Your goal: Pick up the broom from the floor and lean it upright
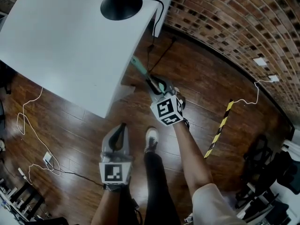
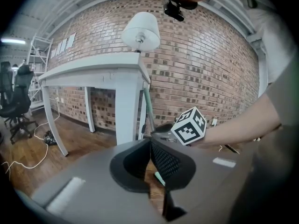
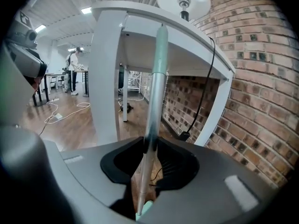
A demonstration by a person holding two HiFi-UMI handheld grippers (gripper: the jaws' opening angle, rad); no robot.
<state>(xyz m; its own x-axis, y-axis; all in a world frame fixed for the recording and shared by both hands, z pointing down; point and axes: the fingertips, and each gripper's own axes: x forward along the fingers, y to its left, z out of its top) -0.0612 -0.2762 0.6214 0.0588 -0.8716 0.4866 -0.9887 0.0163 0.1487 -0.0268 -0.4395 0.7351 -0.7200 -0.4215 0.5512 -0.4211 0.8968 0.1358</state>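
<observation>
The broom's handle (image 3: 156,78), silver with a teal upper part, stands nearly upright with its top against the edge of the white table (image 3: 140,17). In the head view the handle (image 1: 139,67) runs from the table's corner down into my right gripper (image 1: 158,85). In the right gripper view the handle passes between the tips of my right gripper (image 3: 149,141), whose jaws stand slightly apart around it, barely off it. The broom's head is hidden. My left gripper (image 1: 120,126) hangs lower left over the floor; its jaws (image 2: 150,143) meet, with nothing between them.
The white table (image 1: 61,41) carries a black-based lamp (image 1: 120,3), its cord dropping by the curved brick wall (image 1: 225,27). White cables (image 1: 33,125) trail on the wood floor at left. A black-and-yellow striped bar (image 1: 220,128) lies at right. The person's shoe (image 1: 151,138) is between the grippers.
</observation>
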